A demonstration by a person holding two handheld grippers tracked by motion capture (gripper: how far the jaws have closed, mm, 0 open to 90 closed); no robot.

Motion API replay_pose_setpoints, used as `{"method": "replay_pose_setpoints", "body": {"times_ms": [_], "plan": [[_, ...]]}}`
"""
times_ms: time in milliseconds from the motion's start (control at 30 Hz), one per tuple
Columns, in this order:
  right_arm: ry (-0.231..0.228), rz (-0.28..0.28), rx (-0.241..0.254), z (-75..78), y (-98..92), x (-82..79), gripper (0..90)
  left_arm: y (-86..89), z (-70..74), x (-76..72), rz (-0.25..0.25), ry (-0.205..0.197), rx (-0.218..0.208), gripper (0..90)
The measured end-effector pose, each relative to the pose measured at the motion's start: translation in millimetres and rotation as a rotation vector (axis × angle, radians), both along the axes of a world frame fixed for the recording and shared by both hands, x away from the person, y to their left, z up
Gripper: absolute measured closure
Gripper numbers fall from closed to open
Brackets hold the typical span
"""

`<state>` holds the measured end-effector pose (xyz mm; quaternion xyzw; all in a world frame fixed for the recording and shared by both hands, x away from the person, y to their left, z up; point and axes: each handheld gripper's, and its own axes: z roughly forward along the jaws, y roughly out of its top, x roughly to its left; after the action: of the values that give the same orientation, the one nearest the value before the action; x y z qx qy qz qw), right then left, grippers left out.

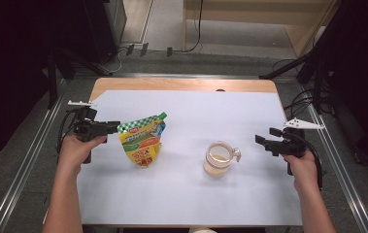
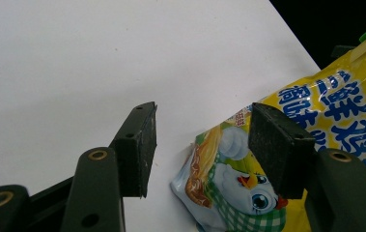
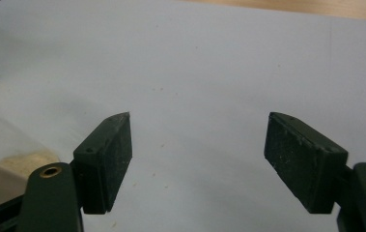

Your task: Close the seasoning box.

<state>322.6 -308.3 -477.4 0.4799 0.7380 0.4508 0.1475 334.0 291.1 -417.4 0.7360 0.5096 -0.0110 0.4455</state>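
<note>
A yellow stand-up pouch with a green cap stands at the left of the white sheet. My left gripper sits at its upper left edge and is open. In the left gripper view the pouch lies behind the right jaw of my left gripper, and the pads do not press on it. A clear glass jar with beige powder stands right of centre. My right gripper hovers just right of the jar, open; my right gripper has only the sheet between its pads.
The white sheet covers most of a wooden table. Metal rails run along both sides. The jar's rim and powder show at the lower left of the right gripper view. Cables and stands lie on the floor beyond.
</note>
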Motion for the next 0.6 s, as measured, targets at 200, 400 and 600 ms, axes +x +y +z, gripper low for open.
{"method": "replay_pose_setpoints", "body": {"times_ms": [200,400,600], "plan": [[0.021,-0.012,-0.024,-8.4,0.7,2.5,25.4,-1.5,-1.6,0.6,-0.004,0.004,0.007,44.2],[0.028,-0.002,-0.046,-11.7,5.4,3.0,25.4,-1.1,-2.5,1.0,-0.002,0.006,0.004,43.9],[0.029,0.005,-0.051,-12.5,7.3,2.9,25.4,-0.6,-3.8,1.5,0.009,0.005,0.010,42.9]]}}
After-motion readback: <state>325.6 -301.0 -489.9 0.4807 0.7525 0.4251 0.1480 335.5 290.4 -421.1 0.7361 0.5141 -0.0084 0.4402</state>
